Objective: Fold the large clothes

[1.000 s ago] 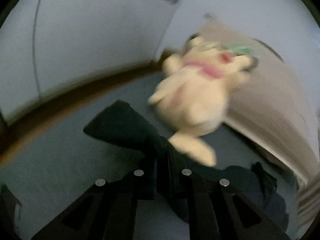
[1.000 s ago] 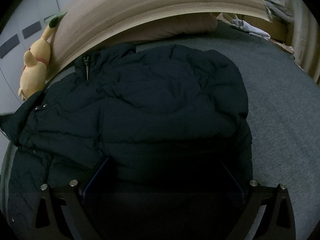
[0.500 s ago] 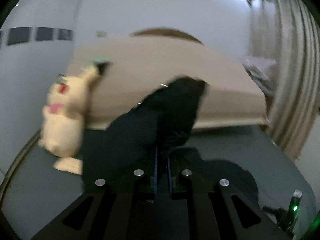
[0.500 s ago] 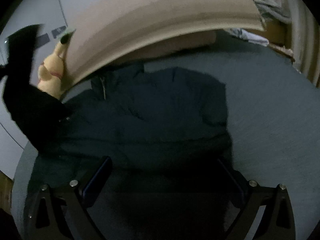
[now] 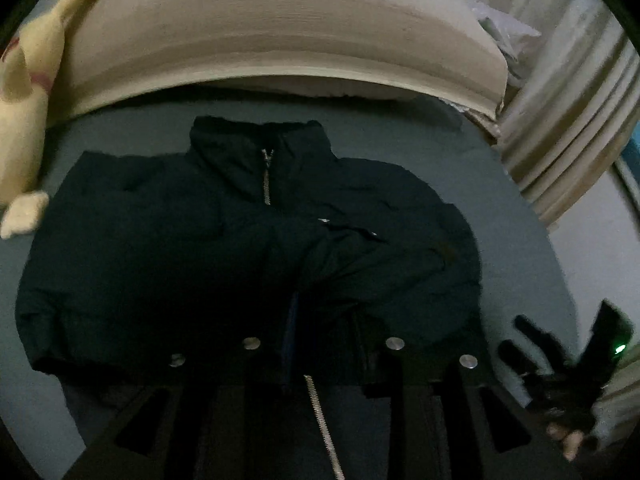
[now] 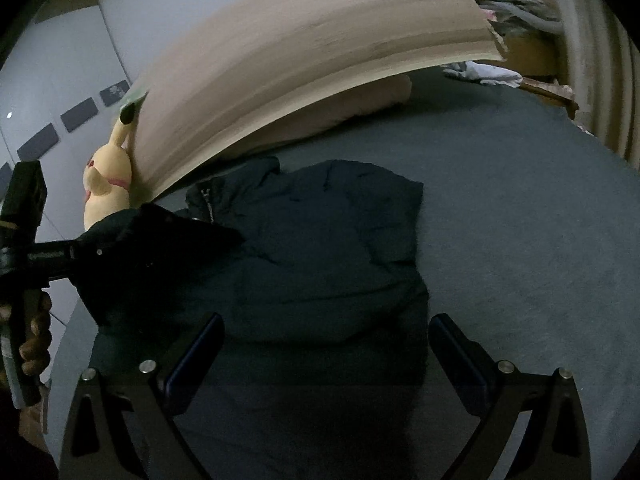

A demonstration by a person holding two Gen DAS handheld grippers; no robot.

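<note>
A large dark puffer jacket (image 5: 248, 240) lies spread on the grey bed, collar and zip toward the headboard; it also shows in the right wrist view (image 6: 320, 248). My left gripper (image 5: 324, 320) is shut on the jacket's left sleeve (image 5: 320, 248), held over the jacket's front; the right wrist view shows it at the left (image 6: 80, 252) with the sleeve (image 6: 160, 236) hanging from it. My right gripper (image 6: 324, 360) is open and empty above the jacket's lower part; it appears at the right in the left wrist view (image 5: 560, 364).
A beige headboard (image 5: 280, 40) runs along the far side of the bed (image 6: 520, 240). A yellow plush toy (image 5: 24, 120) leans at the left end of it (image 6: 108, 184). Curtains (image 5: 568, 120) hang on the right. Loose cloths (image 6: 484, 74) lie at the far right corner.
My left gripper has swung right from the plush toy side, carrying the sleeve up and over the jacket's front. My right gripper has drawn back slightly and stays open.
</note>
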